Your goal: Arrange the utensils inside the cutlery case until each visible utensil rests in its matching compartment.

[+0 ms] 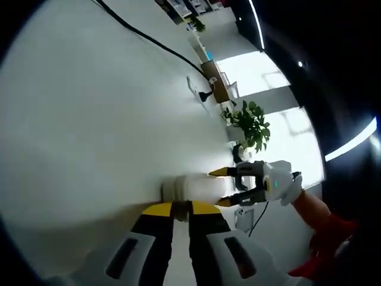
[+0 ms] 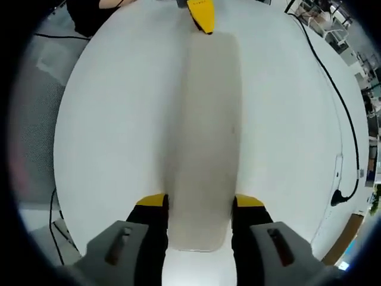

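A long, pale cutlery case (image 2: 208,131) lies shut on the round white table (image 2: 119,119), and no utensils show. My right gripper (image 2: 200,201) grips its near end, one yellow-tipped jaw pressed against each long side. At the far end a yellow fingertip (image 2: 202,15) of the left gripper rests on the case. In the left gripper view the case (image 1: 181,187) is foreshortened. My left gripper (image 1: 181,208) has its jaws close together on that end. The right gripper (image 1: 221,187) straddles the other end.
A black cable (image 2: 333,89) runs across the table's far side to a plug (image 2: 339,196). The same cable (image 1: 149,39) shows in the left gripper view, with a potted plant (image 1: 250,122) beyond the table edge and a red sleeve (image 1: 327,232) behind the right gripper.
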